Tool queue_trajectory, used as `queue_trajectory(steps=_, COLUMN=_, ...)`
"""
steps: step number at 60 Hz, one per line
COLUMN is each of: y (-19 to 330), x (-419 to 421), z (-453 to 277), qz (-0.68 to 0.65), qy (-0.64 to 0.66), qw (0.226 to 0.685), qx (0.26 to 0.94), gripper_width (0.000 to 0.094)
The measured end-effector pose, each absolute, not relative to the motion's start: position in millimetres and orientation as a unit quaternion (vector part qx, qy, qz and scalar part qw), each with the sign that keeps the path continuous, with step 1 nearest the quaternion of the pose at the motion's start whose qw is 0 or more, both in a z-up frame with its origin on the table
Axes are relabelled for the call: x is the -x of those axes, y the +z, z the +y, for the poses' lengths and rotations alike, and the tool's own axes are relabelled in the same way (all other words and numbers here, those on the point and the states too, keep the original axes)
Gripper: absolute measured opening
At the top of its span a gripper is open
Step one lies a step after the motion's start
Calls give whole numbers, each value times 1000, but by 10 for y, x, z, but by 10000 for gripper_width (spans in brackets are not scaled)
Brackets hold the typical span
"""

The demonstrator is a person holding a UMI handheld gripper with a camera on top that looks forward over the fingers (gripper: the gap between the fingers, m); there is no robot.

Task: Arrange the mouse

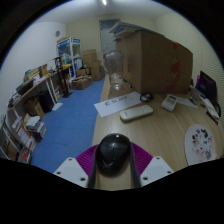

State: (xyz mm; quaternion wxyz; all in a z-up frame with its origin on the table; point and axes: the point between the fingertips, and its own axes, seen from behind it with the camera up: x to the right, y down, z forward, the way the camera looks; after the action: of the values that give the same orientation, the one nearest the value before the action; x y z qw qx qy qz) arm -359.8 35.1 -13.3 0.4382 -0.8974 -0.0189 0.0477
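Observation:
A black mouse (112,150) sits between my fingers, over the near edge of the wooden table (150,135). The magenta pads (86,159) press against both of its sides with no gap showing. My gripper (112,162) is shut on the mouse. I cannot tell whether the mouse rests on the table or is held a little above it. The underside of the mouse is hidden.
A white oblong device (137,112) lies ahead on the table. A large cardboard box (152,60) stands beyond it. A round white patterned mat (203,143) lies at the right, with a dark screen (208,90) behind. Blue floor (60,125) and shelves (25,115) are to the left.

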Motion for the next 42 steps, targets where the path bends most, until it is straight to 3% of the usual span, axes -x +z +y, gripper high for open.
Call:
queue_trajectory(steps=8, y=-121, x=3633, z=274, qz=-65, qy=60, qw=427, qx=900, gripper_width=434)
queue_trajectory(steps=13, y=100, x=3518, z=236, qz=-75, qy=61, qw=440, qx=893, gripper_width=428)
queue_trajectory(steps=26, y=1725, x=2568, z=206, qz=-83, qy=82, qw=541, qx=833, gripper_width=424)
queue_trajectory(steps=32, y=2128, x=1704, z=222, qz=-72, qy=57, qw=569, qx=817, gripper_width=423)
queue_trajectory(steps=37, y=1886, x=1050, z=183, qz=-74, qy=33, qw=553, qx=829, gripper_width=421)
queue_trajectory(steps=42, y=1261, x=642, z=126, qz=-77, qy=25, qw=506, qx=859, gripper_width=423)
